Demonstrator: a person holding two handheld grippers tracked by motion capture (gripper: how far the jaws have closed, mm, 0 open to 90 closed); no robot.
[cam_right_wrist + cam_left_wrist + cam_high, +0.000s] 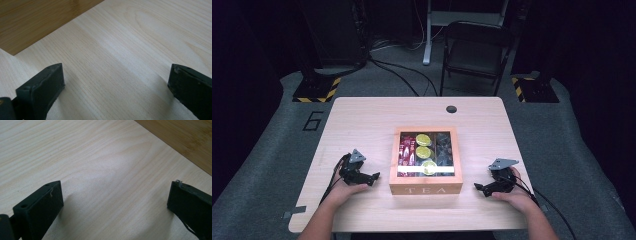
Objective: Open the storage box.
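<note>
Desk [362,120]: pale matt wood grain; tea box [426,189]: darker smooth wood, glossy clear lid; hand-held gripper pads [40,207]: matt black.

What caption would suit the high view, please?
Open grippers, left and right, flank a closed wooden tea box.

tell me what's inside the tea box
Through the clear lid of the tea box: red packets at left, three yellow-green round packets in the middle, dark items at right. Anything beneath them is covered.
</note>
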